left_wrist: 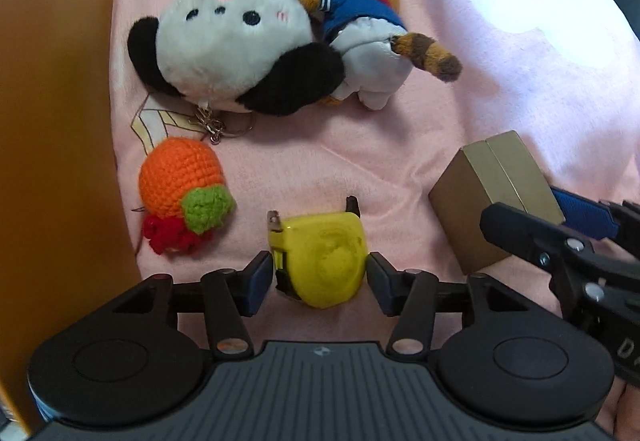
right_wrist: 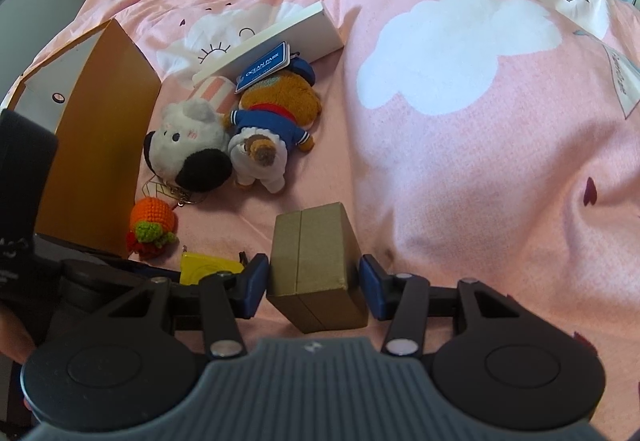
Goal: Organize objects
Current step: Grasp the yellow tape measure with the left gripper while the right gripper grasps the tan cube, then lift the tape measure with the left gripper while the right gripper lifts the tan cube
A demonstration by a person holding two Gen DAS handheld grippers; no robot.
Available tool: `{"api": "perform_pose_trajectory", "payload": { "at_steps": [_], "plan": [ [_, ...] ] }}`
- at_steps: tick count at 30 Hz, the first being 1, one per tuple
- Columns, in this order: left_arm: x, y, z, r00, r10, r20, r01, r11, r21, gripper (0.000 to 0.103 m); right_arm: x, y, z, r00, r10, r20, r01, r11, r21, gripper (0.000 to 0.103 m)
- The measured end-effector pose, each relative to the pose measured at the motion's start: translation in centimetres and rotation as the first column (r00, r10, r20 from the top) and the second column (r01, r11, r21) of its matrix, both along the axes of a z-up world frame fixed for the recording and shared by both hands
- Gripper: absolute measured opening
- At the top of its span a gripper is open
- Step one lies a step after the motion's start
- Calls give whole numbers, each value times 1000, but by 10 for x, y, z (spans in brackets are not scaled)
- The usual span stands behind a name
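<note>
Our left gripper has the yellow tape measure right between its pads, which look a hair apart from it. Our right gripper squeezes the gold box, so the left one is nearer the tape

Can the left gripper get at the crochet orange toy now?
Probably not at once: the left gripper has the yellow tape measure between its fingers. The crochet orange toy lies uncovered nearby.

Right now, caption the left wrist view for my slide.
Left gripper straddles the yellow tape measure on the pink bedspread, beside plush toys.
</note>
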State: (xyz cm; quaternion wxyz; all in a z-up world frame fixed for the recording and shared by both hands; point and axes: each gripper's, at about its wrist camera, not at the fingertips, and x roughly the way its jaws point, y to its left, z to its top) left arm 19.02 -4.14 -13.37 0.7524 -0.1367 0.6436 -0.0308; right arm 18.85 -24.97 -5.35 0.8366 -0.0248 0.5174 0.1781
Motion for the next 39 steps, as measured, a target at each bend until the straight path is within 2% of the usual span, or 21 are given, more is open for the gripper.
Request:
{"api": "perform_pose_trajectory", "payload": {
  "at_steps": [2, 8, 9, 16, 25, 30, 39],
  "plan": [
    [0, -2, 0, 1000, -6, 11, 6, 1000, -5, 56, 0, 1, -1, 1000, 3, 5, -3, 1000, -5, 52],
    [-7, 0, 9, 998, -9, 58, 9, 1000, -13, 54, -1, 0, -1, 1000, -2, 8, 2, 1000, 0, 52],
    [-9, 1, 11, 998, -6, 67, 7, 1000, -18, 36, -2, 0, -1, 1000, -2, 9, 2, 1000, -1, 52],
    [-16, 0, 28, 990, -41, 132, 48, 998, -49, 24, -2, -1, 2, 1000, -11, 12, 11, 1000, 6, 51],
    [-34, 13, 73, 968, -15, 251, 45, 992, -115, 23, -10, 4, 39, 997, 7, 80, -12, 998, 60, 51],
    [-43, 26, 98, 942, 19, 336, 35, 987, -154, 22, -15, 18, 63, 990, 45, 135, -56, 995, 80, 51],
    [-63, 67, 133, 910, 117, 397, -25, 973, -229, 22, -24, 39, 86, 982, 92, 163, -112, 987, 116, 51]
  ]
}}
